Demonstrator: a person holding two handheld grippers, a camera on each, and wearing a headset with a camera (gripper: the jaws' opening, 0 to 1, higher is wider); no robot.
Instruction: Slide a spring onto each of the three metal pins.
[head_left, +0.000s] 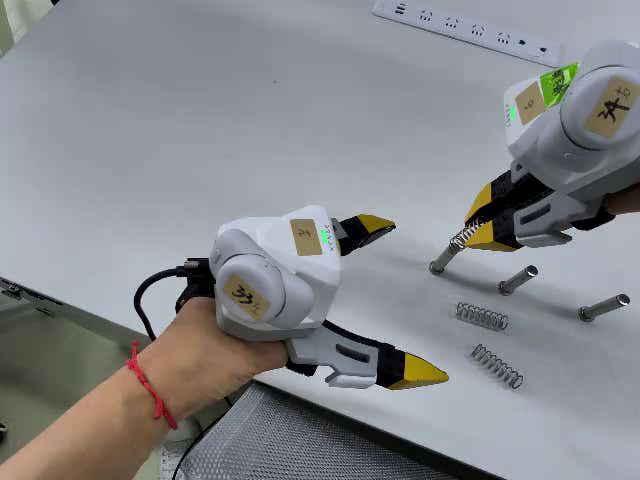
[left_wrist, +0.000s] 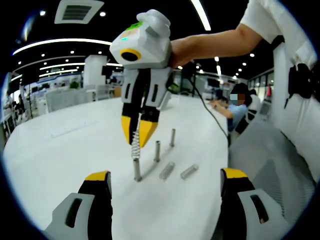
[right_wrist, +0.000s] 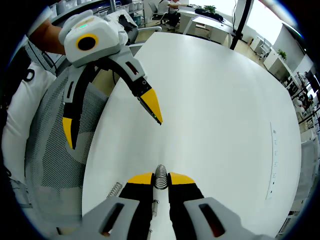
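Three short metal pins stand on the white table (head_left: 200, 130): a near pin (head_left: 445, 260), a middle pin (head_left: 518, 279) and a far pin (head_left: 604, 307). My right gripper (head_left: 470, 238) is shut on a spring (head_left: 463, 238), held steeply over the near pin (left_wrist: 136, 170), the spring's (left_wrist: 135, 147) lower end at the pin's top. In the right gripper view the spring (right_wrist: 160, 176) sticks out between the yellow fingertips (right_wrist: 142, 180). Two loose springs (head_left: 482, 316) (head_left: 497, 365) lie by the pins. My left gripper (head_left: 410, 300) hovers open and holds nothing, left of the pins.
A white power strip (head_left: 465, 28) lies at the table's far edge. The table's near edge runs under my left hand, with a grey mesh chair (head_left: 270, 440) below it. People sit at desks in the background (left_wrist: 235, 105).
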